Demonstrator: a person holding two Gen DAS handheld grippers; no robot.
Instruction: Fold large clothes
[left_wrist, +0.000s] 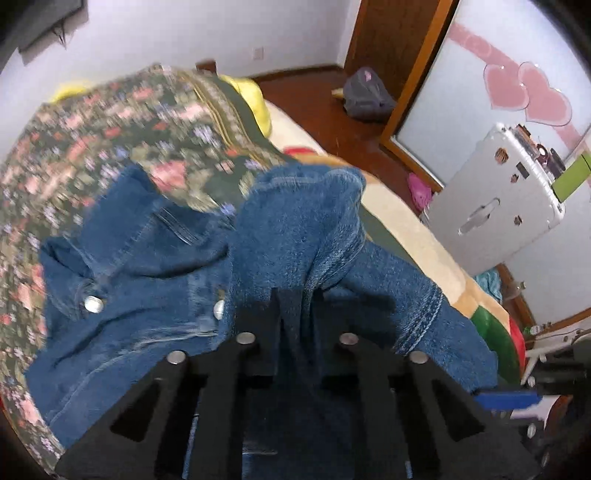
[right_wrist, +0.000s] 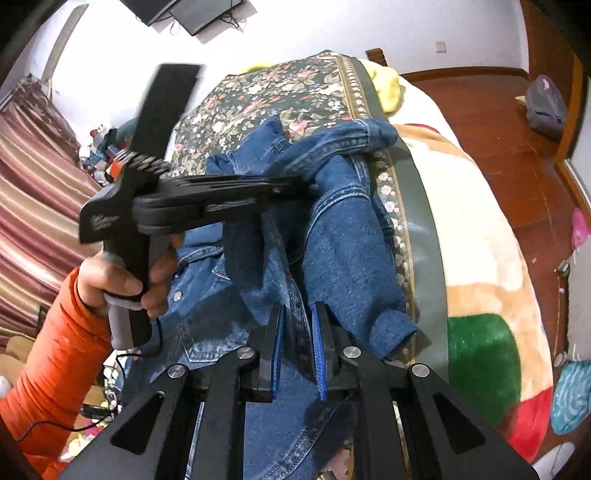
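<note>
While the dark floral bedspread (right_wrist: 280, 88) covers the bed, a blue denim jacket (right_wrist: 343, 240) lies rumpled on it. Above the jacket, the left gripper (right_wrist: 295, 184) is clamped on a raised sleeve fold; the right gripper (right_wrist: 297, 325), nearly closed, pinches denim at the jacket's near edge.
</note>
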